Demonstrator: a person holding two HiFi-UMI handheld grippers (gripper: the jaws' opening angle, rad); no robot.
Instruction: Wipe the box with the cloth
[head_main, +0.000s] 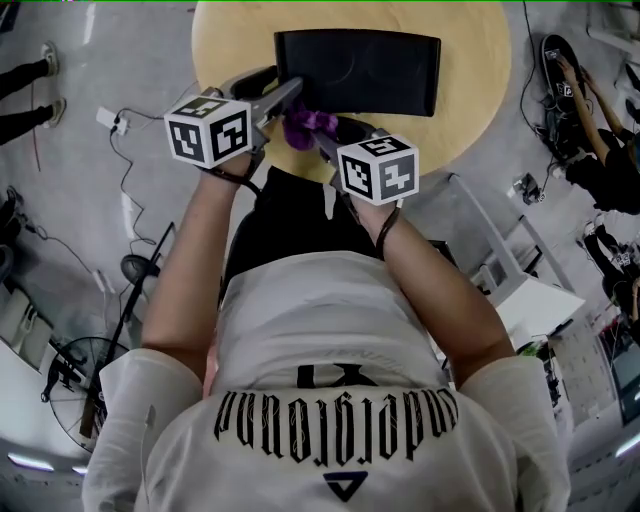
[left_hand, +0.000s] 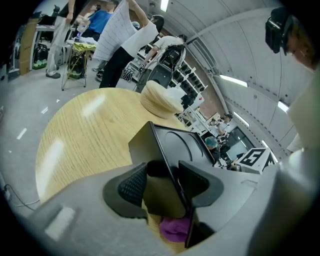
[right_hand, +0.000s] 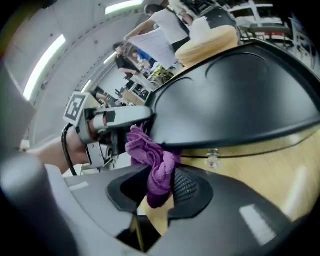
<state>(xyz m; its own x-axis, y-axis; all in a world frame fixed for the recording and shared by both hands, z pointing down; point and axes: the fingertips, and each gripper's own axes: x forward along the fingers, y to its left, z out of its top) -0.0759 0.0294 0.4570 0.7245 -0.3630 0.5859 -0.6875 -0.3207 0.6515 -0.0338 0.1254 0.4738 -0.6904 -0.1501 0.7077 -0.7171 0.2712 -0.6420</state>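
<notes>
**A:** Closest to us are our white shirt (head_main: 320, 330) and both forearms (head_main: 190, 270), stretched forward. What do we have in the left gripper (head_main: 283, 96)?

**B:** Its jaws are clamped on the near left corner of the box (head_main: 365, 70). In the left gripper view the thin black wall runs right between the two pads (left_hand: 132, 187).

**A:** And the right gripper (right_hand: 160, 186)?

**B:** It pinches the purple cloth (right_hand: 152, 157). The cloth stands up out of the jaws in a bunch. Its top is pressed against the box's near edge, just beside the left gripper's tips.

**A:** So we have both grippers close together at that one corner.

**B:** Yes, and in the head view the cloth shows between them.

**A:** Where does the box lie?

**B:** Flat on the round wooden table (head_main: 470, 100). It is a low black box with shallow round hollows in its top, and its long side faces us.

**A:** What do we see beyond it?

**B:** A tan rounded thing (left_hand: 160, 100) sits at the table's far side; we cannot tell what it is. Past the table we see people (left_hand: 125, 40) standing among racks. Off to our right there is a person (head_main: 590, 140) at the edge of the room.
</notes>
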